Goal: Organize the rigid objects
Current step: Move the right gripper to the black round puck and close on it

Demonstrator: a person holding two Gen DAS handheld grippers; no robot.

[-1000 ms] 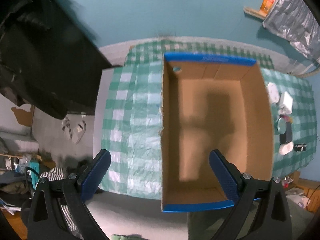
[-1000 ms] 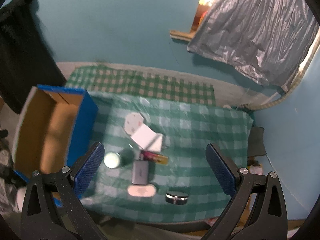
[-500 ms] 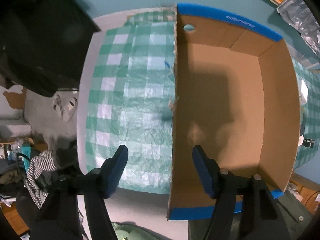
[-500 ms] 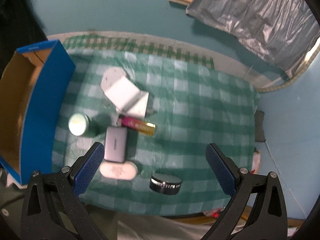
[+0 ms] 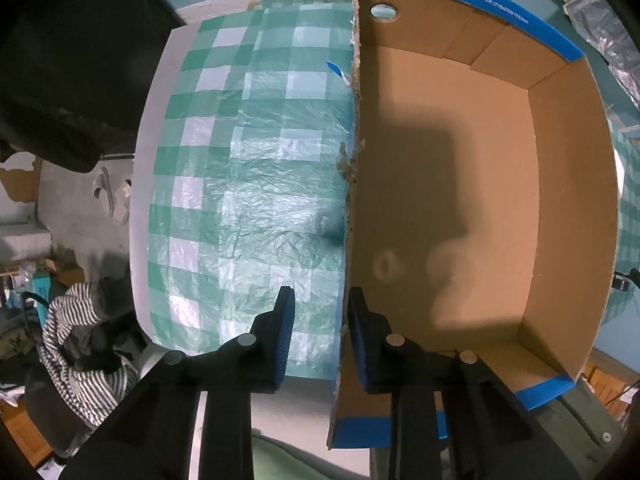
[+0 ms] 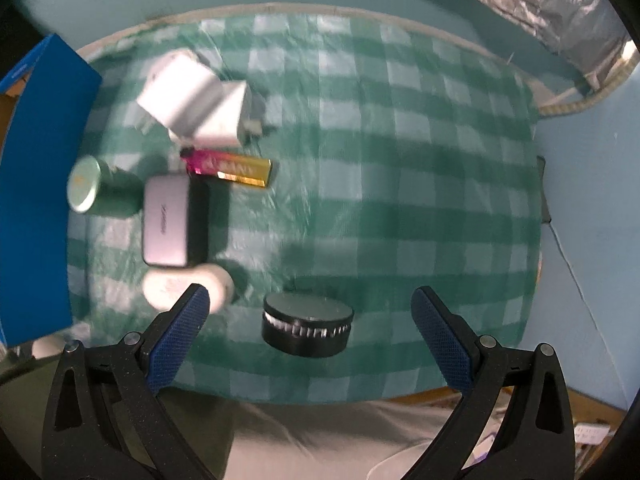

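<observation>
left wrist view: the left hand-held gripper (image 5: 318, 336) points straight down and straddles the torn left wall of the cardboard box (image 5: 452, 184), one blue finger outside over the checked cloth (image 5: 248, 168), the other inside the box. its jaws have just been closing with that wall between them; the inner pad sits against the cardboard, but a gap shows on the outer side, so the wall is not yet pinched. the box stands open and bare inside, blue tape along its rim, filling the view from 12 to 5 o'clock on the worktop.

right wrist view: the right hand-held gripper (image 6: 310, 320) hangs with its jaws wide apart over the cloth, clamped on nothing. a black round tin (image 6: 307, 330) lies between the fingers, apart from both. at 9 to 10 o'clock from it sit a white oval case (image 6: 188, 288), a grey-and-black power bank (image 6: 172, 220), a green can (image 6: 100, 192), a pink-and-gold bar (image 6: 232, 167) and a white charger block (image 6: 196, 102), clustered near the box's blue outer wall.
</observation>
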